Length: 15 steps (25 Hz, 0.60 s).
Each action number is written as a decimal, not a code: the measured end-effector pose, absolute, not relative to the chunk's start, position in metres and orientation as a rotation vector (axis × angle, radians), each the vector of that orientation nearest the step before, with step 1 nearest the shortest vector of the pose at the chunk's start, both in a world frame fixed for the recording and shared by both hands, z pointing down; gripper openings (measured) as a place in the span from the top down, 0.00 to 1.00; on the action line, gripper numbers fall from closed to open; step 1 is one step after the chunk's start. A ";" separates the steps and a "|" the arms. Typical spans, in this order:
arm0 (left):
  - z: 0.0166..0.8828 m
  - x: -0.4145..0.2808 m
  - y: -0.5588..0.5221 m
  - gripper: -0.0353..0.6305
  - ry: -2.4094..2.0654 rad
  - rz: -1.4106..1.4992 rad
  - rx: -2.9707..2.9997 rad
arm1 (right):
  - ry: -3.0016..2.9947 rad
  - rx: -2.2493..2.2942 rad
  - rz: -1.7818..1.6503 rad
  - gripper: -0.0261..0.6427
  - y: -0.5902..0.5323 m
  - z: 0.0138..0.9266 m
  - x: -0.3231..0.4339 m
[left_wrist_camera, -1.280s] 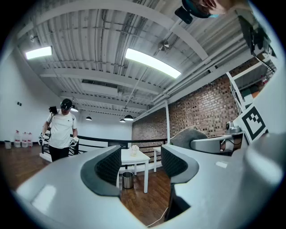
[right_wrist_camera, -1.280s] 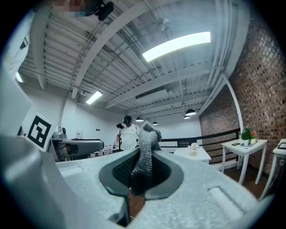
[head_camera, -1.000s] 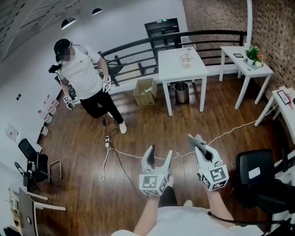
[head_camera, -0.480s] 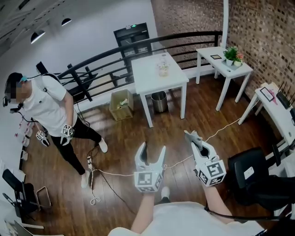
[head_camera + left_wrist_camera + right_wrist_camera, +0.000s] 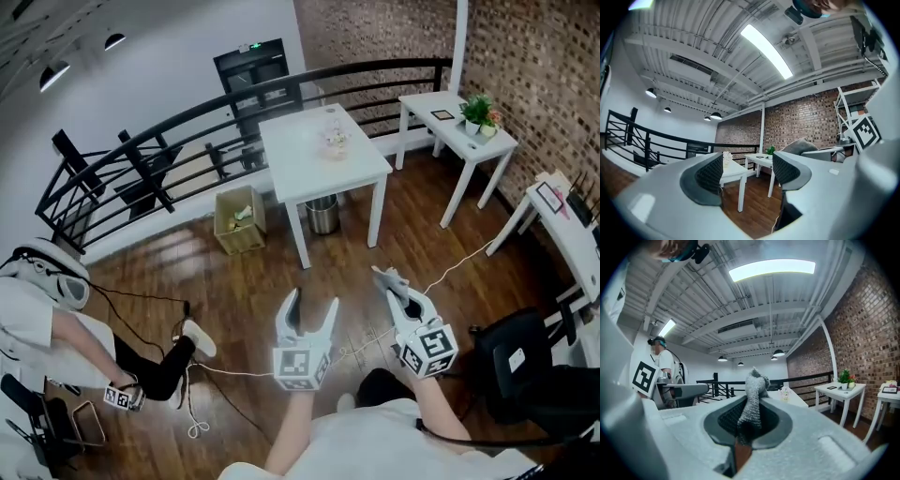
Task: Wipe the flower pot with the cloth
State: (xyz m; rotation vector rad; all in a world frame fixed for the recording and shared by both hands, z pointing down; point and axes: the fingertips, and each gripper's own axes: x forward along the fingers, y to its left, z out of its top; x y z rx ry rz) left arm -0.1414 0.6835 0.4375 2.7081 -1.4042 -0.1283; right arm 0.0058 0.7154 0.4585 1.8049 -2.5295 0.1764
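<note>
**Approach to the pot, cloth in hand.** The right gripper (image 5: pixel 394 286) has its jaws pressed on the cloth (image 5: pixel 754 390), a grey knitted wad that stands up out of the pinch. The left gripper (image 5: pixel 313 300) has its jaws spread, with nothing between them. Both point level, side by side, over the wooden floor.

The flower pot (image 5: pixel 480 114), taken to be the green plant, stands on a small white worktop (image 5: pixel 464 139) by the brick wall. It is well ahead of both sets of jaws and to their right.

Since a second ago the scene has swung. The worktops have shifted in the head view, and the second person (image 5: pixel 37 319) has slid from upper left to the lower left edge. The grippers' pose and the pinch are unchanged.

Reading: the wearer is walking and turning toward the pot. Wiping has not begun, and the remaining gap must first be closed.
</note>
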 end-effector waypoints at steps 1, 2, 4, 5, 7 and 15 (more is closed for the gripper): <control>0.441 -0.143 0.670 0.44 -1.400 -0.121 2.705 | -2.522 1.811 0.189 0.95 0.700 0.462 0.007; 0.444 -0.143 0.655 0.44 -1.403 -0.120 2.702 | -2.520 1.814 0.194 0.95 0.682 0.465 0.009; 0.446 -0.143 0.620 0.44 -1.416 -0.132 2.691 | -2.532 1.806 0.190 0.95 0.641 0.468 0.014; 0.448 -0.142 0.601 0.44 -1.422 -0.134 2.688 | -2.541 1.798 0.189 0.95 0.620 0.471 0.016; 0.452 -0.141 0.558 0.44 -1.440 -0.134 2.685 | -2.557 1.784 0.186 0.95 0.572 0.477 0.019; 0.452 -0.097 0.338 0.44 -1.472 -0.106 2.693 | -2.626 1.711 0.159 0.95 0.340 0.480 0.052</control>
